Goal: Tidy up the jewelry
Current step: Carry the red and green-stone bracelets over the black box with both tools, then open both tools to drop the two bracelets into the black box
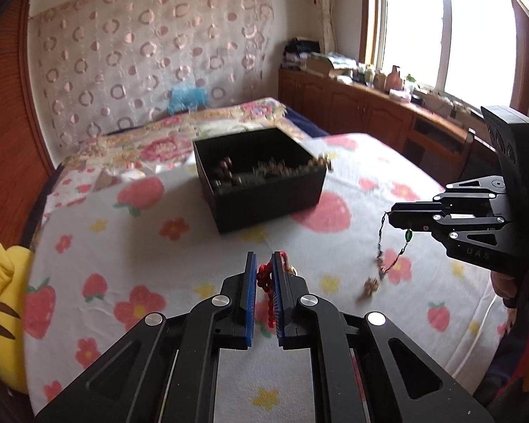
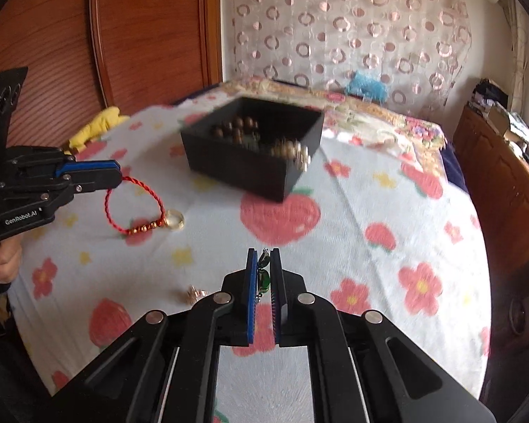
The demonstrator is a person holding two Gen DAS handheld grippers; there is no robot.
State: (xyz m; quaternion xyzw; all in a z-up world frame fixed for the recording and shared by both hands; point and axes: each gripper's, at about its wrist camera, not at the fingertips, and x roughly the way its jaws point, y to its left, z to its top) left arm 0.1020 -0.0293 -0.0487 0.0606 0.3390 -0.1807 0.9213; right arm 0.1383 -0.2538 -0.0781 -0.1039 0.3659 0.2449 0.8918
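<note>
I worked over a bed (image 1: 201, 246) spread with a strawberry-and-flower sheet, in a room with wood panelling; my left fingers (image 1: 263, 264) pinched a red cord bracelet (image 2: 134, 208), my right fingers (image 2: 264, 261) a dark green-stoned chain (image 1: 393, 246); both dangled clear; the black box (image 2: 243, 165) of beads sat well ahead, bare sheet between.

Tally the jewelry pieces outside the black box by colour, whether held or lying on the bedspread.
Red: 1, red cord bracelet in the left gripper
Green: 1, green-stone chain in the right gripper
Gold: 1, small gold piece on the bedspread
Total: 3
</note>
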